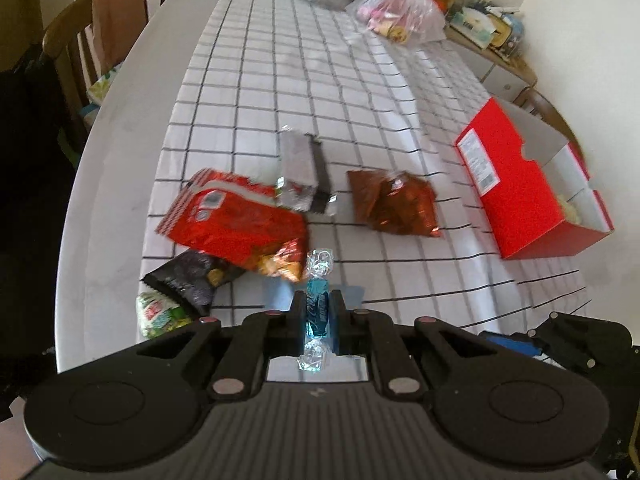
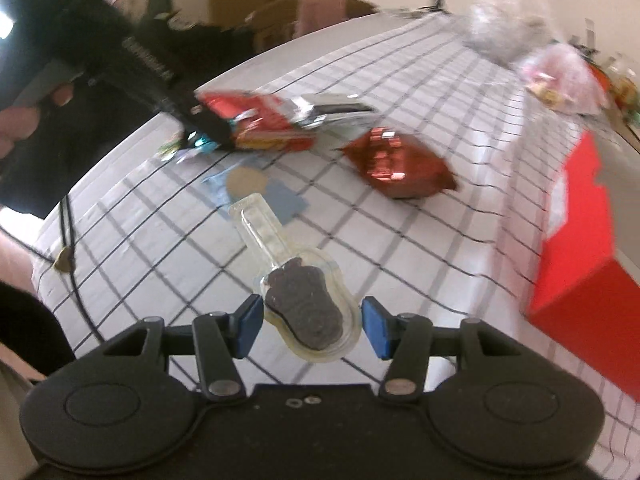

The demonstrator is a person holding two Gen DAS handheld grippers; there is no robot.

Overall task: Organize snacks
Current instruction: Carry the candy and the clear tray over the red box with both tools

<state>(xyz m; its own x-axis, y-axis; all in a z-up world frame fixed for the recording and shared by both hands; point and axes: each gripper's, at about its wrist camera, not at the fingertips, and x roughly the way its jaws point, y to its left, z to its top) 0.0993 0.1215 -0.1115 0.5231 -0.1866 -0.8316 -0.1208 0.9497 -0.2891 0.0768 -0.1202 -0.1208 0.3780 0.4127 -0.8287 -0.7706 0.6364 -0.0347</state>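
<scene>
Left gripper point(image 1: 317, 312): its two black fingers are clamped on a small candy in a shiny blue twist wrapper point(image 1: 317, 312). The candy stands upright between them; one clear twisted end sticks out above the fingers and the other below.

Right gripper point(image 2: 312, 326): its blue-padded fingers point(image 2: 247, 328) stand apart. A clear plastic blister pack with a dark paw-shaped piece inside point(image 2: 308, 308) lies between them. The pads do not touch it; a small gap shows on each side. The narrow clear neck of the pack points away from the gripper.

Counter point(image 1: 120, 168): round and white, covered by a white cloth with a black grid point(image 1: 280, 80).

Other snacks: a red crinkled snack bag point(image 1: 232, 220), a silver foil packet point(image 1: 300, 172) and a dark red shiny foil bag point(image 1: 394, 204) lie near the middle of the cloth. A black packet point(image 1: 188, 280) and a green and white packet point(image 1: 158, 314) lie at the near edge, partly under the red bag.

Box: an open red cardboard box with a white inside point(image 1: 516, 184) stands on the right, well apart from both grippers.

Far end: clear plastic bags point(image 1: 400, 12) with blurred contents.
</scene>
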